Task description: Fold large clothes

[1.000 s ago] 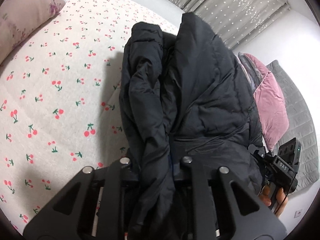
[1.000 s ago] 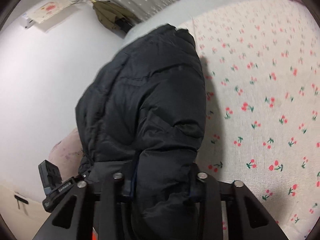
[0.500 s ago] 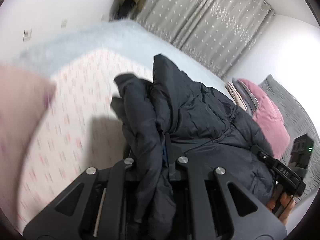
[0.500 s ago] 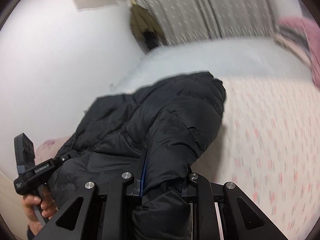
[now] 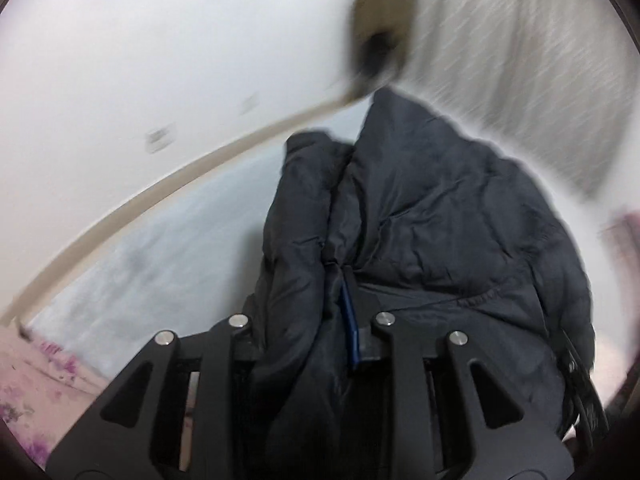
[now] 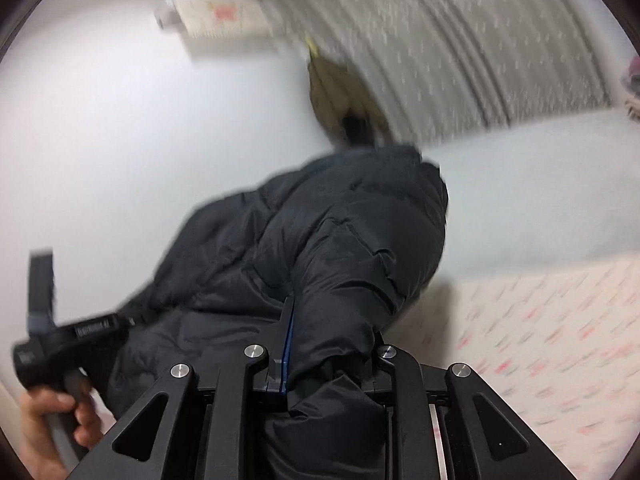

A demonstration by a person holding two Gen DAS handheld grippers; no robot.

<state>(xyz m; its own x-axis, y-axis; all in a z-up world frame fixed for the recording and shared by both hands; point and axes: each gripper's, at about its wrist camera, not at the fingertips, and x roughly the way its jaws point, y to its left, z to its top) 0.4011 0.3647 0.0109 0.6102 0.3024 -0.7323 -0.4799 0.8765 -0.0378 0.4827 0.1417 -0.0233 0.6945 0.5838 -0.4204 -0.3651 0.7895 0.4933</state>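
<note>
Both of my views have swung upward since a moment ago: the cherry-print sheet that filled them has slid to the lower edges, and wall and curtain now take up most of each picture (everything beyond the cloth is smeared by motion).

My left gripper [image 5: 312, 340] is clamped on a thick fold of the black puffer jacket [image 5: 432, 216], the padded fabric bunched between the jaws and spilling down over them. My right gripper [image 6: 328, 360] pinches another fold of the same jacket, with cloth wedged between its jaws and bulging out below. Between the two grips the jacket hangs as a rounded, doubled-over mass, raised off the cherry-print sheet [image 6: 552, 332], which shows only at the lower right of the right view.

From the right view I see my left hand [image 6: 52, 428] wrapped around the handle of the left gripper, at the jacket's far edge. Behind the jacket stand a white wall [image 5: 160, 60], a grey curtain [image 6: 460, 48] and an olive-brown garment [image 6: 340, 88] hanging where they meet. A pink floral pillow [image 5: 36, 392] shows at the lower left of the left view.
</note>
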